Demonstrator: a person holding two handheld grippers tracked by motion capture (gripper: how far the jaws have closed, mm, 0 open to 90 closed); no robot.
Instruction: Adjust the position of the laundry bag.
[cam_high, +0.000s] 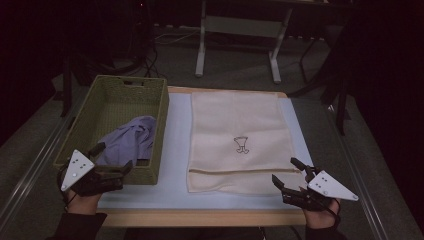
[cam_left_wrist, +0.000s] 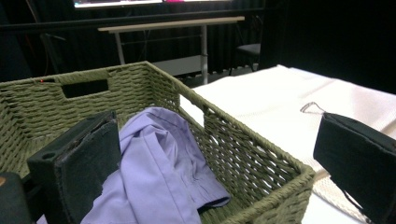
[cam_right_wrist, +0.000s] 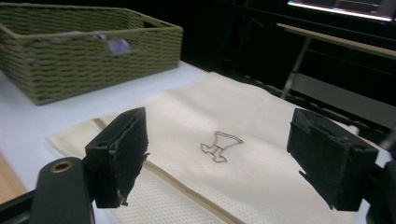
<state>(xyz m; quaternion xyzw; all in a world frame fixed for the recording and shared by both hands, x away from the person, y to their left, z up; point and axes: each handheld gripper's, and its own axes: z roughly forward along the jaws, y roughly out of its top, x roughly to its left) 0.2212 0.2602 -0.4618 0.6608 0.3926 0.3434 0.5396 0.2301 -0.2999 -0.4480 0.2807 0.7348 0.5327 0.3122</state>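
A cream towel (cam_high: 237, 140) lies folded flat on the white table top (cam_high: 175, 150), with a small outlined emblem (cam_high: 242, 145) near its middle. To its left stands a green woven basket (cam_high: 107, 85) that holds a crumpled lavender shirt (cam_high: 131, 140). My left gripper (cam_high: 115, 156) hovers at the basket's near corner, open, one jaw over the shirt (cam_left_wrist: 159, 158) and the other outside the basket wall (cam_left_wrist: 252, 154). My right gripper (cam_high: 285, 170) is open at the towel's near right corner, jaws apart above the cloth (cam_right_wrist: 261, 177) and empty.
The table's wooden front edge (cam_high: 200, 217) runs between my two hands. A white desk frame (cam_high: 202, 45) stands on the floor beyond the table. Dark furniture legs (cam_high: 342, 105) rise at the right, and a metal rail (cam_high: 30, 170) runs along the left.
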